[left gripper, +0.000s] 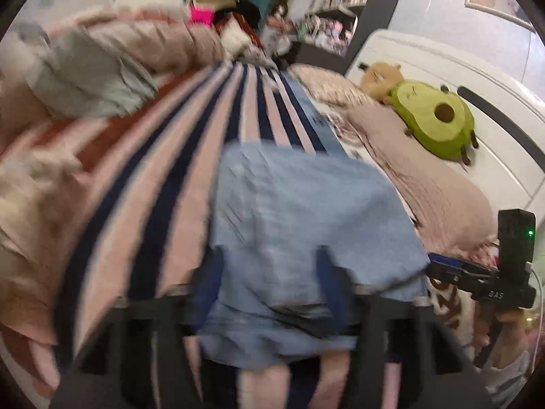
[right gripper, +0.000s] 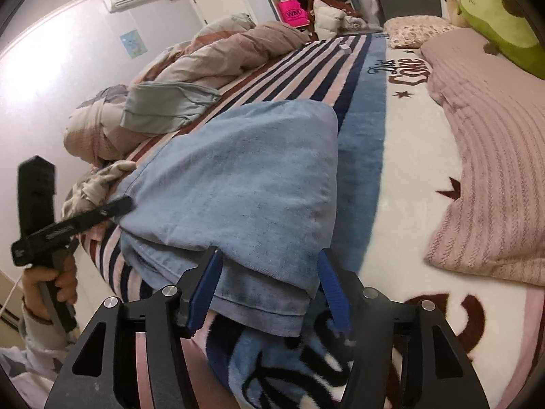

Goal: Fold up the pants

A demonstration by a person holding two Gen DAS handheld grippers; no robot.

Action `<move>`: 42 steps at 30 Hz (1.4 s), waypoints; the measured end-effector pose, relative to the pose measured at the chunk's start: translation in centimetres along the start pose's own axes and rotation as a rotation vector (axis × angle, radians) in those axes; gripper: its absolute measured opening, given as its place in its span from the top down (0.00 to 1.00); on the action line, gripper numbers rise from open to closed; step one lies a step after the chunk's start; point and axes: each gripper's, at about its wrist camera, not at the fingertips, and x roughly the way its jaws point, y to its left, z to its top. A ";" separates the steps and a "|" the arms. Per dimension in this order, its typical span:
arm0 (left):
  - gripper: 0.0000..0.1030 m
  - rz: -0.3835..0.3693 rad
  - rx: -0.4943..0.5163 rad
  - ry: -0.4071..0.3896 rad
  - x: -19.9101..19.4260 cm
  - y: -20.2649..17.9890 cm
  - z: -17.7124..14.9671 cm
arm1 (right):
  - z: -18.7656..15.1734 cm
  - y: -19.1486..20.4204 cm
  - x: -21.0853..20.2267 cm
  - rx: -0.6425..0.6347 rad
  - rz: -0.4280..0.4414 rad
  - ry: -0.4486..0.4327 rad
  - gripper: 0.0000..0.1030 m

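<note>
Light blue denim pants (right gripper: 238, 184) lie folded in layers on the striped blanket; they also show in the left wrist view (left gripper: 299, 211), blurred. My left gripper (left gripper: 270, 255) is open, its blue fingers (left gripper: 328, 272) straddling the near edge of the pants; in the right wrist view its tip (right gripper: 119, 204) touches the pants' left edge. My right gripper (right gripper: 269, 259) is open with the pants' near folded corner between its blue fingers (right gripper: 332, 283). It shows at the right of the left wrist view (left gripper: 442, 269), beside the pants.
A striped blanket (right gripper: 306, 68) covers the bed. A grey-green garment (right gripper: 167, 105) and a bunched duvet (right gripper: 224, 51) lie at the far left. A pink knit blanket (right gripper: 494, 170) and an avocado plush (left gripper: 439, 119) lie at the right.
</note>
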 end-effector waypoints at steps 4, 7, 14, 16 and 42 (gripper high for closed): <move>0.44 -0.047 0.001 0.006 -0.3 1.0 1.1 | 1.3 -0.2 -0.3 0.003 -0.003 -0.022 0.33; 0.44 -0.102 -0.023 0.034 0.6 1.8 1.4 | 2.4 0.0 0.2 -0.006 -0.004 -0.022 0.20; 0.44 -0.135 -0.046 0.096 3.8 2.6 0.9 | 3.2 -0.4 3.1 0.014 0.012 0.048 0.16; 0.44 -0.144 -0.052 0.108 4.5 2.9 0.8 | 3.0 -0.7 3.9 0.024 0.019 0.067 0.16; 0.77 -0.165 -0.010 0.082 4.7 1.9 1.3 | 3.4 -0.2 4.9 0.063 0.090 0.073 0.64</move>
